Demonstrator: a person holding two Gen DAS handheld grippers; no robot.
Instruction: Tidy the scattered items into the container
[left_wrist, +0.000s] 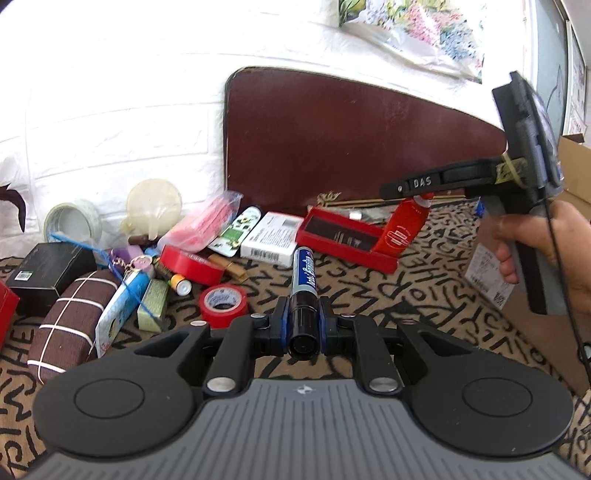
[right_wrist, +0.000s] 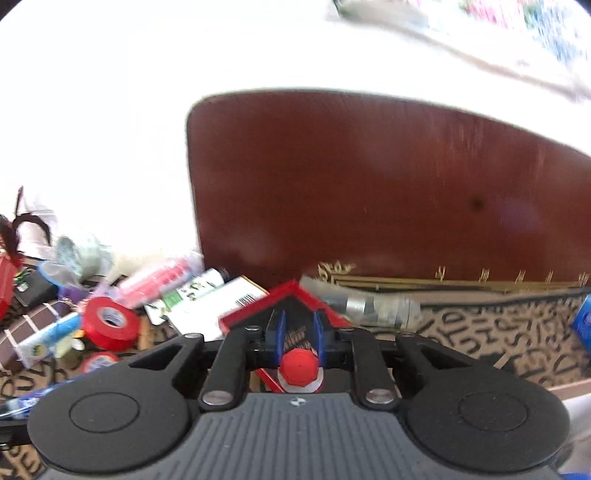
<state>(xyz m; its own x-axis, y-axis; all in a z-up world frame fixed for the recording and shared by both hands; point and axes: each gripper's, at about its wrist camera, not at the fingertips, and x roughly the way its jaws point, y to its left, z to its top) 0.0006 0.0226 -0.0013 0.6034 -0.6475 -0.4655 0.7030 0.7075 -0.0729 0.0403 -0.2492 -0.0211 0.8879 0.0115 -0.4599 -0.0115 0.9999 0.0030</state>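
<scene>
My left gripper (left_wrist: 303, 314) is shut on a blue-and-black marker (left_wrist: 303, 277), held above the patterned cloth. My right gripper (right_wrist: 298, 334) is shut on a red tube with a red cap (right_wrist: 298, 367); in the left wrist view the same gripper (left_wrist: 406, 186) holds the red tube (left_wrist: 408, 225) above an open red box (left_wrist: 343, 236). That red box (right_wrist: 291, 295) lies just ahead of the right fingers. A cardboard box (left_wrist: 576, 173) shows at the far right edge.
Scattered items lie at the left: red tape rolls (left_wrist: 223, 301), a brown checked case (left_wrist: 70, 314), a black box (left_wrist: 51, 271), clear tape (left_wrist: 72, 221), a white carton (left_wrist: 271, 238). A dark wooden board (left_wrist: 351, 147) leans on the white wall.
</scene>
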